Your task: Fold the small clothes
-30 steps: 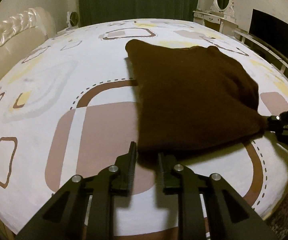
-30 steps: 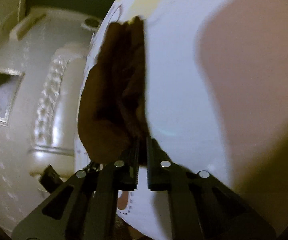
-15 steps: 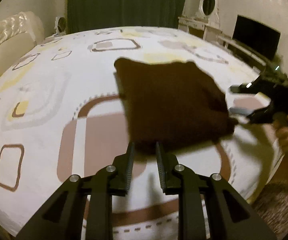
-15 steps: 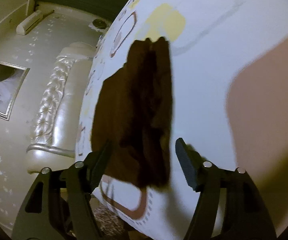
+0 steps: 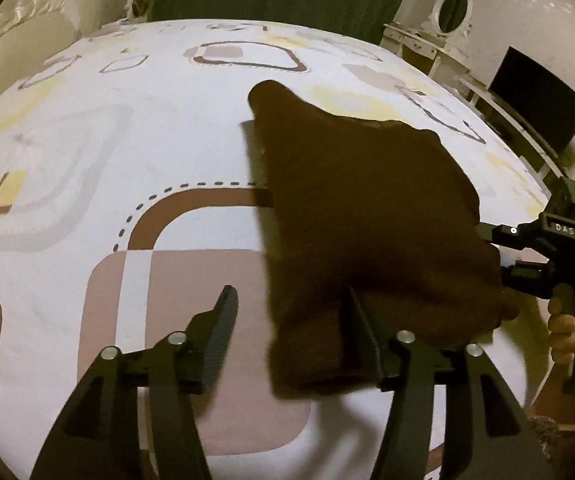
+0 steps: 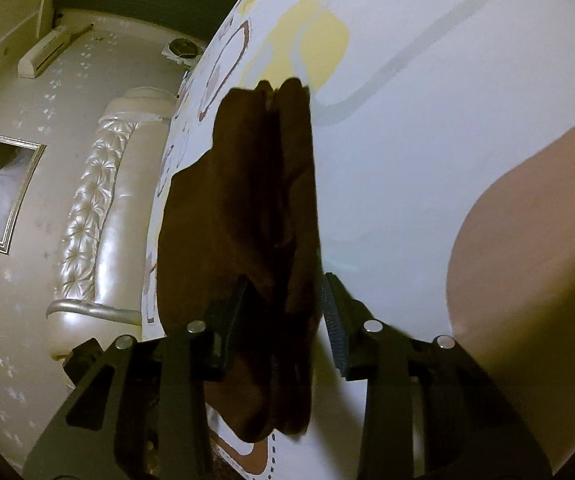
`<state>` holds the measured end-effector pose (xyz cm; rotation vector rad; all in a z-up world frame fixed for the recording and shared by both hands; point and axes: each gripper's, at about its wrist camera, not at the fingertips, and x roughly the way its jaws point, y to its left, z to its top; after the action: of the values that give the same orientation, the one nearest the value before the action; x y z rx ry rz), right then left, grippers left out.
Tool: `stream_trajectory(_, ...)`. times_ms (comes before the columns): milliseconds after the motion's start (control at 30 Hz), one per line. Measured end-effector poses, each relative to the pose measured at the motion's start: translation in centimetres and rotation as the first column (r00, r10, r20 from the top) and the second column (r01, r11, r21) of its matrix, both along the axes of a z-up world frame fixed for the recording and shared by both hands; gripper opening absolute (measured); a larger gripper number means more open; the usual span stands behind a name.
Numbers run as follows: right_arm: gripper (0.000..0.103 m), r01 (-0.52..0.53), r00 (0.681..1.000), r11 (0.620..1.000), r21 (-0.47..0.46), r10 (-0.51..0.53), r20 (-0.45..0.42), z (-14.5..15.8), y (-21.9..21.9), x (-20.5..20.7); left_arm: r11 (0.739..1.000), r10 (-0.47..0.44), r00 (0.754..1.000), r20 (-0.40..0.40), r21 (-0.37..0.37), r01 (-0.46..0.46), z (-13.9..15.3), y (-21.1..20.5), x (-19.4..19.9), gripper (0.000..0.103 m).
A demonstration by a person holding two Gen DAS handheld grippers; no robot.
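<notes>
A dark brown folded garment (image 5: 367, 216) lies on the patterned bedspread (image 5: 127, 128). My left gripper (image 5: 287, 316) is open, its fingers wide apart; the garment's near corner lies between them, over the right finger. My right gripper (image 5: 495, 252) shows at the garment's right corner in the left wrist view. In the right wrist view the right gripper (image 6: 283, 304) is open, and the garment's edge (image 6: 255, 208) sits loose between its fingers, seen side-on in layers.
A padded cream headboard (image 6: 99, 208) runs along the far side of the bed. A dressing table with an oval mirror (image 5: 453, 8) and a dark screen (image 5: 539, 108) stand beyond the bed's right edge. The bed's front edge is close below my grippers.
Both grippers were shut on the garment's near corners a second ago. The right one opened first, then the left. The garment has dropped onto the bed, and the left gripper moved closer.
</notes>
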<state>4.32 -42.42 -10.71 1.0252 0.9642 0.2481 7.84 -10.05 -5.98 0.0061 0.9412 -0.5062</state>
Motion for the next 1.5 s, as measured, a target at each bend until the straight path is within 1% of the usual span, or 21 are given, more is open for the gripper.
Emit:
stream_trajectory(33,0.039,0.004,1.000,1.000,0.011,-0.004,-0.004,0.1,-0.1,0.0,1.000,0.002,1.000,-0.006,-0.006,-0.002,0.0,0.1,0.1,0.058)
stream_trajectory(67,0.046,0.013,1.000,1.000,0.028,-0.013,0.002,0.4,-0.4,0.1,1.000,0.003,1.000,-0.008,-0.009,-0.003,0.0,0.2,0.1,0.058)
stream_trajectory(100,0.048,0.022,1.000,0.999,0.028,-0.022,0.010,0.7,-0.4,0.1,1.000,0.001,1.000,-0.005,-0.005,-0.001,0.1,0.3,0.0,0.058)
stream_trajectory(200,0.064,0.064,0.997,0.998,0.010,-0.065,0.042,1.6,-1.1,1.2,1.000,-0.010,1.000,0.007,0.009,0.010,0.4,0.2,-0.3,0.059)
stream_trajectory(267,0.066,0.072,0.996,0.996,0.043,-0.074,0.044,1.3,-1.6,2.7,1.000,-0.019,1.000,0.012,0.013,0.019,0.9,0.2,-0.3,0.059)
stream_trajectory(300,0.067,0.067,0.997,0.996,0.055,-0.069,0.041,1.1,-1.7,3.4,1.000,-0.024,1.000,0.015,0.007,0.024,1.2,0.2,-0.2,0.061)
stream_trajectory(333,0.067,0.060,0.997,0.996,0.065,-0.063,0.036,0.8,-1.6,4.5,1.000,-0.026,0.999,0.018,0.003,0.026,1.6,0.3,-0.2,0.065)
stream_trajectory(400,0.068,0.058,0.998,0.997,0.059,-0.061,0.035,0.7,-1.4,5.9,1.000,-0.028,0.999,0.021,0.005,0.027,1.8,0.2,0.2,0.068)
stream_trajectory(533,0.069,0.049,0.998,0.998,0.032,-0.050,0.027,0.7,-1.0,9.5,1.000,-0.029,1.000,0.009,0.011,0.029,1.8,0.2,0.8,0.068)
stream_trajectory(633,0.069,0.050,0.999,0.999,0.010,-0.050,0.021,0.5,-0.9,10.9,1.000,-0.028,1.000,0.000,0.008,0.028,1.7,0.3,1.1,0.071)
stream_trajectory(667,0.067,0.052,0.998,0.999,0.002,-0.052,0.018,0.5,-0.9,11.2,1.000,-0.029,1.000,-0.002,0.008,0.029,1.6,0.3,1.2,0.071)
stream_trajectory(700,0.059,0.053,0.999,0.999,-0.006,-0.053,0.014,0.5,-0.9,11.5,1.000,-0.030,1.000,-0.003,0.008,0.030,1.5,0.3,1.2,0.071)
stream_trajectory(733,0.053,0.055,0.998,0.998,-0.023,-0.055,0.005,0.5,-0.9,11.7,1.000,-0.029,1.000,-0.004,0.009,0.029,1.5,0.2,1.3,0.072)
stream_trajectory(800,0.030,0.054,0.998,0.997,-0.058,-0.055,-0.024,-0.1,-1.2,11.9,1.000,-0.030,0.999,-0.009,0.002,0.030,1.4,0.2,1.5,0.072)
stream_trajectory(867,0.019,0.058,0.997,0.997,-0.049,-0.060,-0.041,-0.8,-1.9,11.9,1.000,-0.032,0.999,-0.012,-0.001,0.032,1.3,0.3,1.6,0.073)
stream_trajectory(933,0.016,0.074,0.996,0.997,0.002,-0.074,-0.040,-1.5,-2.6,11.7,1.000,-0.030,0.999,-0.015,-0.004,0.030,1.1,0.3,1.7,0.075)
stream_trajectory(1233,0.016,0.076,0.997,0.997,0.030,-0.075,-0.027,-1.7,-2.6,11.6,0.999,-0.026,0.999,-0.037,-0.024,0.025,0.6,0.4,1.9,0.077)
stream_trajectory(1333,0.025,0.091,0.996,0.994,0.061,-0.090,-0.018,-1.7,-3.1,10.7,0.999,-0.028,0.998,-0.058,-0.047,0.026,0.6,0.9,2.1,0.077)
stream_trajectory(1400,0.039,0.102,0.995,0.992,0.080,-0.102,-0.006,-1.3,-3.1,9.3,0.997,-0.037,0.997,-0.069,-0.069,0.032,0.8,1.5,2.1,0.077)
stream_trajectory(1433,0.043,0.099,0.995,0.992,0.080,-0.099,0.002,-1.1,-3.0,8.6,0.996,-0.039,0.997,-0.069,-0.081,0.033,0.9,1.9,1.9,0.077)
stream_trajectory(1500,0.058,0.073,0.997,0.995,0.062,-0.074,0.019,-0.3,-2.3,6.4,0.993,-0.050,0.996,-0.075,-0.107,0.042,1.0,2.8,1.5,0.077)
